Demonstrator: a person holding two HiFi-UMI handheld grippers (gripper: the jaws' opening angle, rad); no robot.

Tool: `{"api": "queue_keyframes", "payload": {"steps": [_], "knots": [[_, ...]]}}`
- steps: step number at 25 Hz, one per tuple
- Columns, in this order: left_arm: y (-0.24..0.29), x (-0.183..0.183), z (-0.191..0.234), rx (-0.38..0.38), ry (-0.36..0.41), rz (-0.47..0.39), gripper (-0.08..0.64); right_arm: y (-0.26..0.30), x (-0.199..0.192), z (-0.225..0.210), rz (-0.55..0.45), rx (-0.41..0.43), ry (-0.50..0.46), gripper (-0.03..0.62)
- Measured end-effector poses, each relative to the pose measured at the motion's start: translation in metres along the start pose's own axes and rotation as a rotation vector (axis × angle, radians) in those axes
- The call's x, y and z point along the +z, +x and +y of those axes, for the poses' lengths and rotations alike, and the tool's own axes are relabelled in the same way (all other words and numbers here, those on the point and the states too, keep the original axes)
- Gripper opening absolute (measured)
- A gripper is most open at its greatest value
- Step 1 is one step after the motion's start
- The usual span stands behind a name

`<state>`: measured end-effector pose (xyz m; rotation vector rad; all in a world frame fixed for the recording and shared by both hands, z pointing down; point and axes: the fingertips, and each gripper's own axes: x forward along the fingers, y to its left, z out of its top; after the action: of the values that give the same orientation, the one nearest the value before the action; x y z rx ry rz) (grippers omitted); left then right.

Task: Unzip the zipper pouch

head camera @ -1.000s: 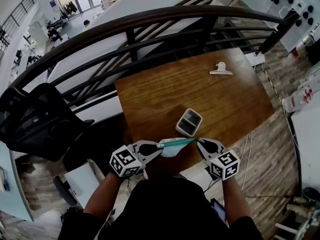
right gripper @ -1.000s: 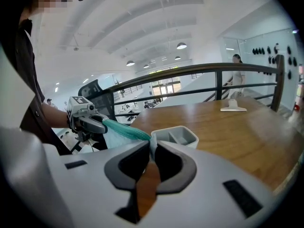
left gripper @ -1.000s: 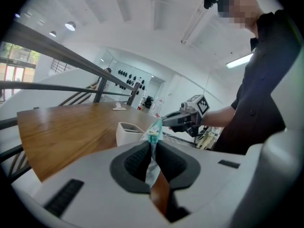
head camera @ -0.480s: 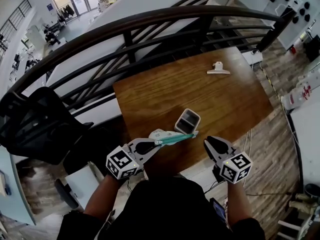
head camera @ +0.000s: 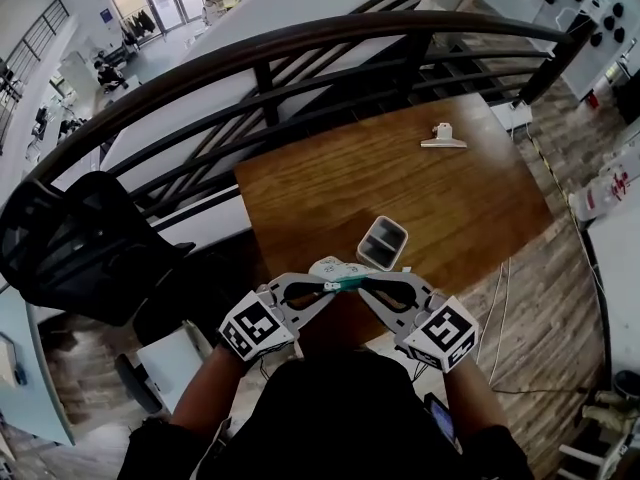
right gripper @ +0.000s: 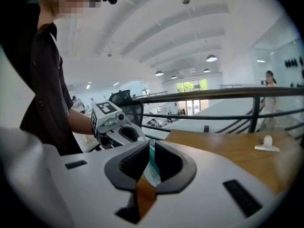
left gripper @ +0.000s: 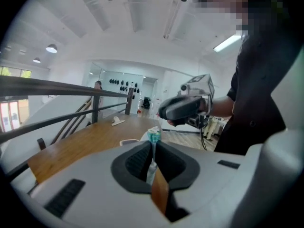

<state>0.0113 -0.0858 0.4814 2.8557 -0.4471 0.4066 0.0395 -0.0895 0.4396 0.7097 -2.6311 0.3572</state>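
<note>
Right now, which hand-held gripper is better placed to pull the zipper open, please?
Probably the right. The right hand-held gripper has just closed its jaws on the zipper pouch at its teal edge, beside the left hand-held gripper, which anchors one end.

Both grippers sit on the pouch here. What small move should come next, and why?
Probably draw the right gripper sideways, away from the left gripper, along the teal zipper edge of the pouch. Both are clamped on it close together, the right's jaws having just closed on it, so the left can anchor it.
</note>
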Motion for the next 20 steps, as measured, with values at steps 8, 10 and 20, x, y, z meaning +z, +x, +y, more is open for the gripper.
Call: {"api": "queue_keyframes", "payload": {"steps": [8,10,20], "knots": [[0.001,-0.007,-0.02,-0.071,0.016,0.035,0.025,0.027,0.0,0.034,0.121,0.216,-0.191,0.081],[0.0,-0.007,-0.022,-0.072,0.017,0.038,0.025,0.031,0.0,0.042,0.133,0.264,-0.211,0.086],[-0.005,-0.003,-0.027,-0.08,-0.018,0.0,0.025,0.042,0.002,0.05,0.114,0.384,-0.141,0.094]]}}
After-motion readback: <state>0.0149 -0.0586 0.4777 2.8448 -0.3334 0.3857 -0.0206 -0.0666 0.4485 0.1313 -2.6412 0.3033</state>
